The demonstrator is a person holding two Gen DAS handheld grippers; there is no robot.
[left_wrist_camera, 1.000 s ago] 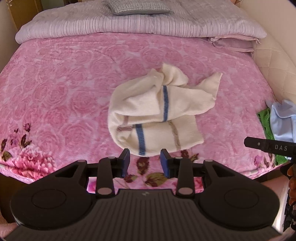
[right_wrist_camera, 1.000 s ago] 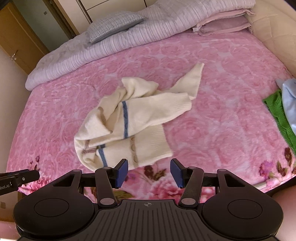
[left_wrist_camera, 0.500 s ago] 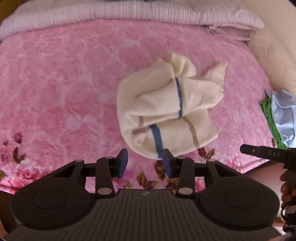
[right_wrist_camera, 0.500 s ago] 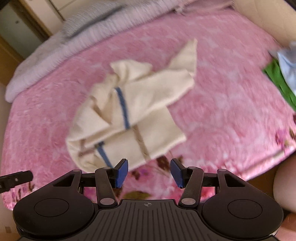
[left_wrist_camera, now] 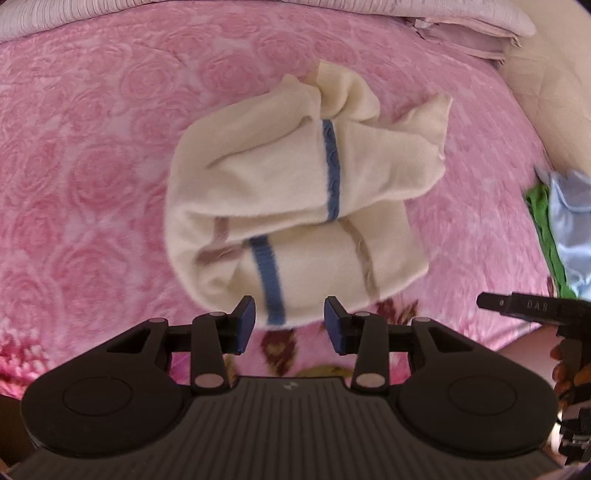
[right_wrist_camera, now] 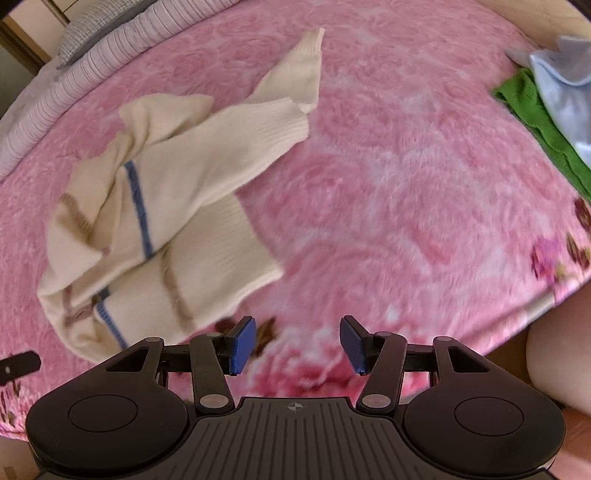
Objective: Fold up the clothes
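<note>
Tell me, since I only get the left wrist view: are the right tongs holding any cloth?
Observer: No. The right tongs are open with nothing between them, above bare pink blanket.
Operator: Where is the sweater from there?
Observer: The cream sweater lies to their left. The corner of its ribbed hem is ahead and left of them, not touching.
Operator: Is there anything at the head of the bed that I am missing?
Observer: A grey checked pillow rests on the striped quilt, at the far left corner.
</note>
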